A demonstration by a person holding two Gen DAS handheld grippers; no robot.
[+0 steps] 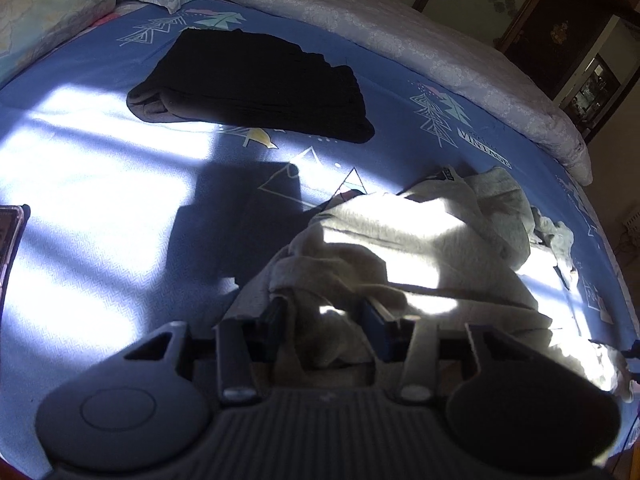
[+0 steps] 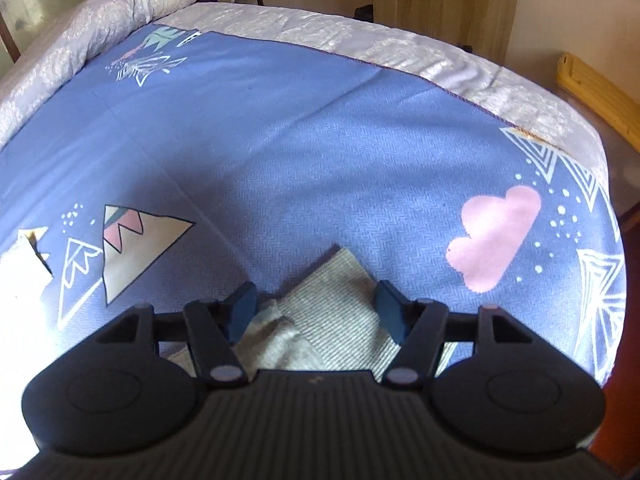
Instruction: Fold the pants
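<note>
Light grey pants (image 1: 400, 240) lie crumpled on the blue bedspread (image 1: 120, 200), half in sunlight. My left gripper (image 1: 326, 312) is pushed down into the heap. A fold of the grey cloth sits in the narrow gap between its fingers (image 1: 276, 314), and the pads do not visibly press it. In the right wrist view, a ribbed grey cuff end of the pants (image 2: 336, 304) lies flat on the bedspread (image 2: 300, 140). My right gripper (image 2: 318, 300) stands wide open over that cuff, its fingertips either side of it and clear of the cloth.
A folded black garment (image 1: 256, 84) rests farther up the bed. A pale quilt (image 1: 380, 28) runs along the far side, with pillows (image 1: 52, 4) at the top left. A phone (image 1: 8, 232) lies at the left edge. The bed's edge (image 2: 600, 184) drops off at the right, with wooden furniture (image 2: 600, 84) beyond.
</note>
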